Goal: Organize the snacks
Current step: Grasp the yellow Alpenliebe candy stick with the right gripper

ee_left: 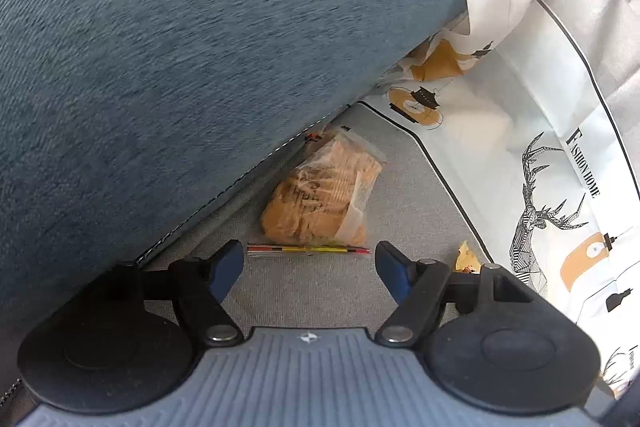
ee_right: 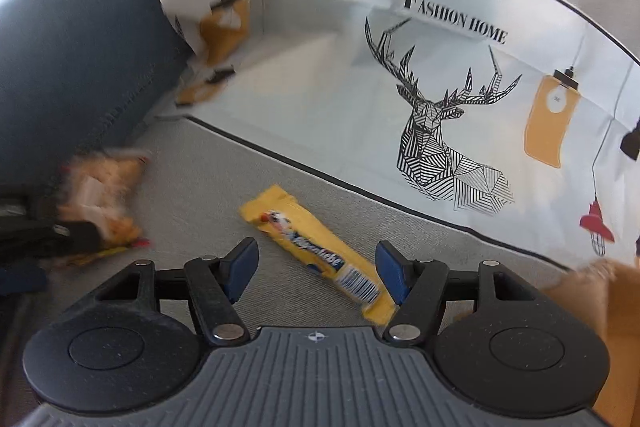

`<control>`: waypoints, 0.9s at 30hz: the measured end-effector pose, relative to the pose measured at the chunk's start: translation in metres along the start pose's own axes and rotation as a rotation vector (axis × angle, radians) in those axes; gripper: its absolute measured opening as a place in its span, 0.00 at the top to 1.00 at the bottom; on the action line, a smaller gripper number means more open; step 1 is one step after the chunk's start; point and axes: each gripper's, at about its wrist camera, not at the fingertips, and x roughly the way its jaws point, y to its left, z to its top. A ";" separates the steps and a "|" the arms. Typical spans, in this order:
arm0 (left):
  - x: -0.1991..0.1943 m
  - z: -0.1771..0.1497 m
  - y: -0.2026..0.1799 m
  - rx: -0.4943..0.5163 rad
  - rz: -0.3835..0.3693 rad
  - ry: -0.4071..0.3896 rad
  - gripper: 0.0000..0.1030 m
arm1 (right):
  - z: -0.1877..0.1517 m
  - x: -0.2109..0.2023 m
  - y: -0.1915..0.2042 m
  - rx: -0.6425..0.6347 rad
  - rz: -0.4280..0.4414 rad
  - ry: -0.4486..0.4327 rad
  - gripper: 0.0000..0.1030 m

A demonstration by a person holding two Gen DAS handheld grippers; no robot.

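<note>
Clear plastic wraps the cracker bag (ee_left: 320, 193) lying on the grey seat beside the blue cushion (ee_left: 180, 47) — your left gripper (ee_left: 310, 267) hovers before it, fingers apart. Right view: your right gripper's (ee_right: 318, 269) fingers are spread around the yellow snack bar (ee_right: 316, 253) — not clamped.

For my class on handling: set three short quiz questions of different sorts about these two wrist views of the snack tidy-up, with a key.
1. True or false: the left gripper is shut on the clear bag of biscuits.
2. Multiple choice: the yellow snack bar lies on A) the grey seat fabric, B) the blue cushion, C) the deer-print cloth.
3. Fill in: the words printed above the deer read "______ HOME".

Key: 1 false, both grippers are open and the bag lies just ahead of the left fingers; 2 A, partly between the right gripper fingers; 3 FASHION.
</note>
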 end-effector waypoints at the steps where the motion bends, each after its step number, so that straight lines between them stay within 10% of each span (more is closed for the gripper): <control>1: 0.000 -0.001 -0.001 0.003 0.005 -0.003 0.24 | 0.000 0.006 0.001 -0.016 -0.003 0.003 0.35; 5: 0.006 -0.001 -0.002 0.001 0.012 -0.002 0.23 | -0.006 0.021 0.006 -0.059 0.010 0.035 0.37; 9: 0.009 0.002 -0.003 0.003 0.007 -0.005 0.23 | -0.016 0.019 0.010 -0.077 0.048 0.026 0.80; 27: 0.011 0.005 -0.004 -0.008 -0.015 -0.033 0.23 | -0.104 -0.071 0.021 0.346 0.050 0.055 0.82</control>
